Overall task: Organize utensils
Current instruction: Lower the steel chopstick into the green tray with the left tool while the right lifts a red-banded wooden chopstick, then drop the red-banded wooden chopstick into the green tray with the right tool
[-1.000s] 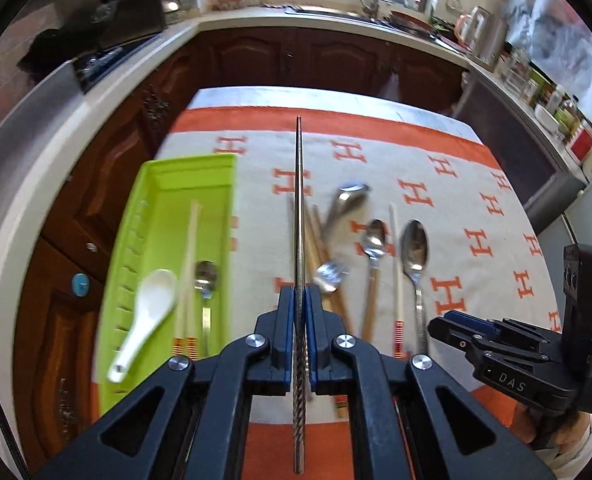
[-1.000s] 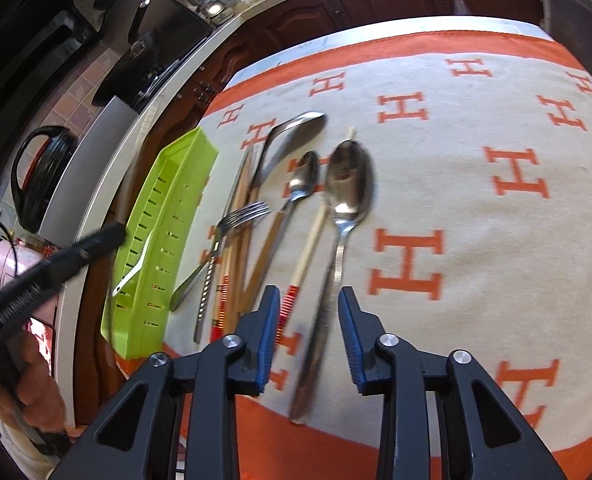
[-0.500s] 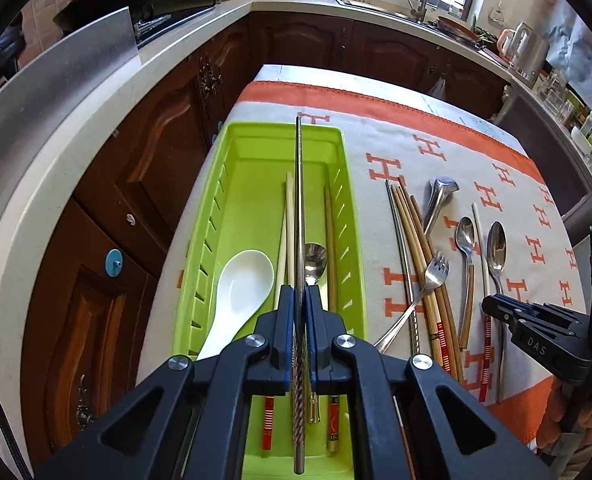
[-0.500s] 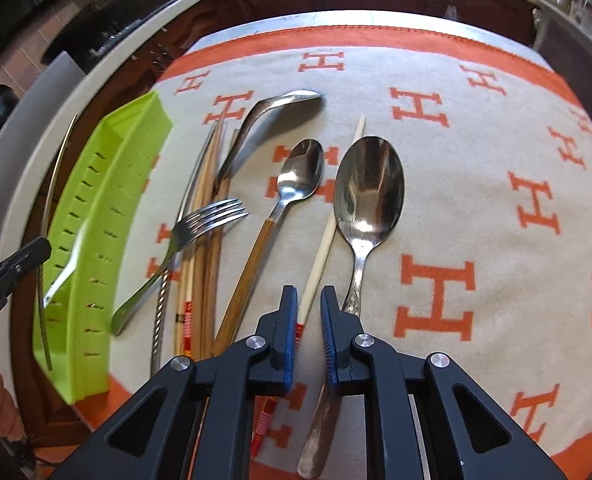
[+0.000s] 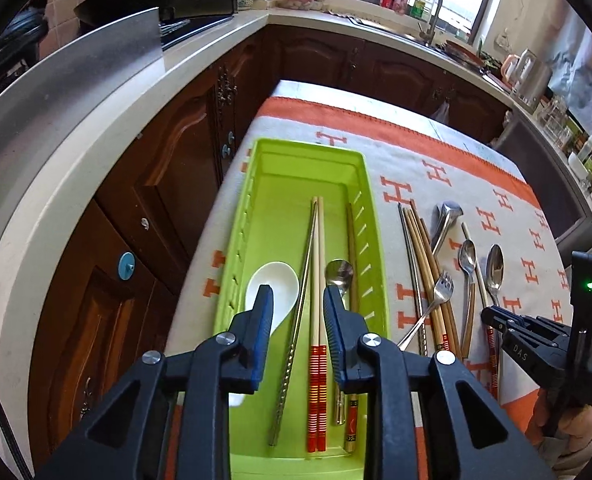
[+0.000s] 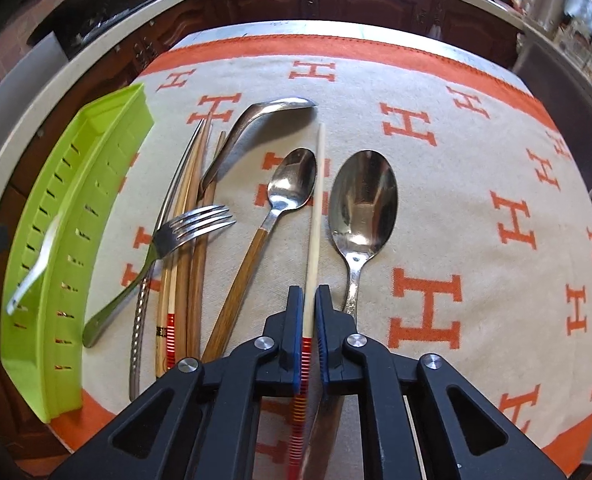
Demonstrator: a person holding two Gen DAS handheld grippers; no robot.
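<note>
My left gripper (image 5: 298, 308) hovers over the green tray (image 5: 372, 208), its jaws opening and nothing pressed between them. A twisted metal chopstick (image 5: 291, 344) lies loose in the tray below, beside a white spoon (image 5: 271, 284), a red-banded pale chopstick pair (image 5: 316, 280) and a small metal spoon (image 5: 339, 272). My right gripper (image 6: 308, 300) is down on the cloth, shut on a pale chopstick (image 6: 316, 208) with a red-banded end. A large spoon (image 6: 364, 200) lies to its right, a wood-handled spoon (image 6: 291, 184) to its left.
On the orange-and-beige cloth (image 6: 476, 160) there are also a fork (image 6: 191, 224), a bundle of wooden chopsticks (image 6: 193, 200) and a bent metal ladle (image 6: 271, 108). The tray sits at the table's left edge, with dark cabinets (image 5: 167, 184) beyond. A hand (image 5: 568, 432) holds the right gripper.
My left gripper carried the metal chopstick left from the cloth to over the tray and let it go into the tray. The right gripper sank and shut on the pale chopstick.
</note>
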